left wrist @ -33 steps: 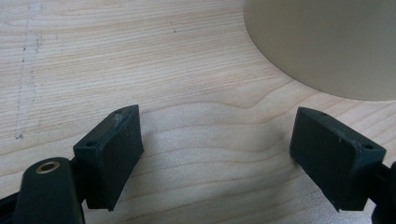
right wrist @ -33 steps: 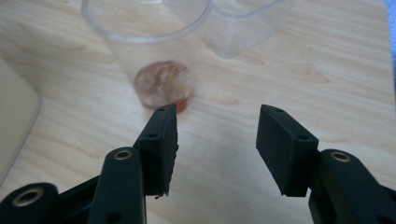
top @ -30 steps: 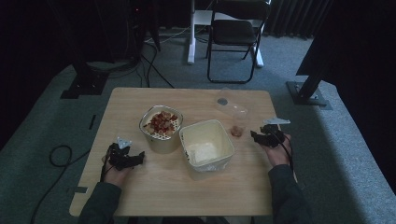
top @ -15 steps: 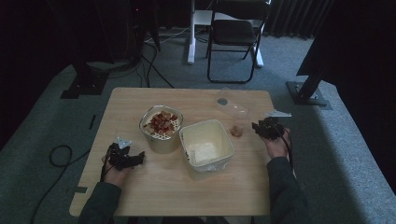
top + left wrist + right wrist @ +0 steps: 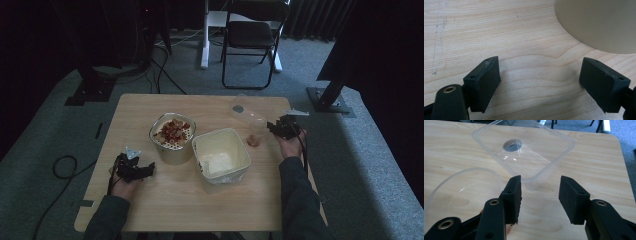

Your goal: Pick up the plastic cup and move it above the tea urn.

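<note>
On wood, the clear square lid (image 5: 524,150) could be nudged away by the right gripper (image 5: 540,197), whose just-opening jaws stand apart, unclamped.

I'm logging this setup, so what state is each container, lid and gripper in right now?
Round tub: upright, uncovered, holding reddish and pale food pieces.
Square tub: upright, uncovered, something white in the bottom.
Square clear lid: off, tilted, one corner on the table.
Round clear lid: off, lying by the right gripper.
Left gripper: open, holding nothing.
Right gripper: open, jaws just opening, before the square lid's corner.
</note>
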`<state>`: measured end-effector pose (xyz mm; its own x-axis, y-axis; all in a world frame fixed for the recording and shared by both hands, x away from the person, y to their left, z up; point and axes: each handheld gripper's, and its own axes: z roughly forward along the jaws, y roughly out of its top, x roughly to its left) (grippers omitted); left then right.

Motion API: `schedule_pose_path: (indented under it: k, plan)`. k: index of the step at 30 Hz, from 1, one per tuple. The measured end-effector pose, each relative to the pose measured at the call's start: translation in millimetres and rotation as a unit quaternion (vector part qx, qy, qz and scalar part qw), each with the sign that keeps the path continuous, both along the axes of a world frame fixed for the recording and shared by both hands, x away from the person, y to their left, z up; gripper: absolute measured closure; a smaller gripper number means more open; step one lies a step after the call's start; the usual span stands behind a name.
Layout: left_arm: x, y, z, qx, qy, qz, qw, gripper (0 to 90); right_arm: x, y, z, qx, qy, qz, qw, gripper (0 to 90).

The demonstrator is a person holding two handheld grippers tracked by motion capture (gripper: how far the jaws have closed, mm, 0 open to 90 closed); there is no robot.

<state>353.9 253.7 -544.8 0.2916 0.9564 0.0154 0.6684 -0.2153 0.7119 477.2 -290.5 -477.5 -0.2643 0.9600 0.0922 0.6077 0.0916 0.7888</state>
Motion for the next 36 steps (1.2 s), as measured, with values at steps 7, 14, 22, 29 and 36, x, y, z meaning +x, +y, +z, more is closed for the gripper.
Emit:
schedule_pose_path:
  k: [7,14,22,29,36]
  plan:
    - [0.0,0.0,0.0,0.000,0.000,0.000,1.0000,17.3,23.9,1.2,2.1,0.008,0.011,-0.018,0.9997,52.8]
    - [0.0,0.0,0.0,0.000,0.000,0.000,1.0000,17.3,45.4,3.9,-10.8,0.013,0.045,-0.040,0.9981,55.1]
    - [0.0,0.0,0.0,0.000,0.000,0.000,1.0000,17.3,51.9,-2.0,-15.7,0.019,0.071,-0.059,0.9955,70.1]
    - [-0.1,-0.1,0.0,0.000,0.000,0.001,1.0000,17.3,48.5,-9.9,-20.9,0.033,0.081,-0.074,0.9934,80.7]
    - [-0.1,-0.1,0.0,0.000,0.000,0.001,1.0000,17.3,48.1,-9.9,-20.1,0.040,0.078,-0.087,0.9923,85.4]
